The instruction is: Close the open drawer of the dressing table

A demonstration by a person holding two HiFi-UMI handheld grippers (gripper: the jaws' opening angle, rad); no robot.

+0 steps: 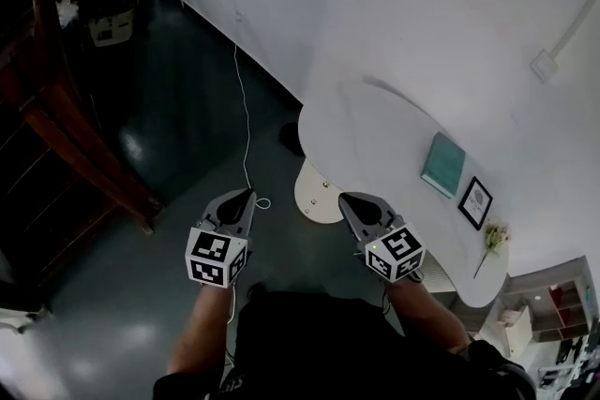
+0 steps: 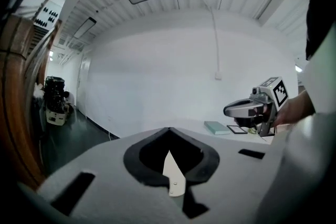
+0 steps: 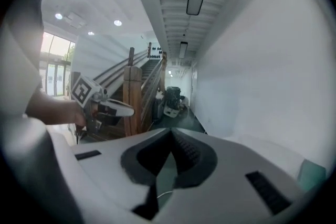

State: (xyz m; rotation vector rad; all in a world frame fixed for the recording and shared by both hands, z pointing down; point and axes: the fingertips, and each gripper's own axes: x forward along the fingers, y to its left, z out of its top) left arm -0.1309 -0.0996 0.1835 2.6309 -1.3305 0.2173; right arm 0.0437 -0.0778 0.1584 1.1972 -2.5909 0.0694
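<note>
Both grippers closed and empty in front of the white dressing table.

The left gripper (image 1: 247, 195) and the right gripper (image 1: 346, 200) each have their jaws pressed tip to tip with nothing between them (the left one is over the dark floor (image 1: 178, 117), the right one by the table's near end). The dressing table (image 1: 375, 140) stands against the wall. A teal book (image 1: 442, 164), a framed picture (image 1: 475, 202) and a sprig of flowers (image 1: 492, 239) lie along its surface's wall-side edge. A cream panel (image 1: 317, 192) juts from under the surface's near-left end, just ahead of the right gripper; whether it is the open drawer cannot be told.
</note>
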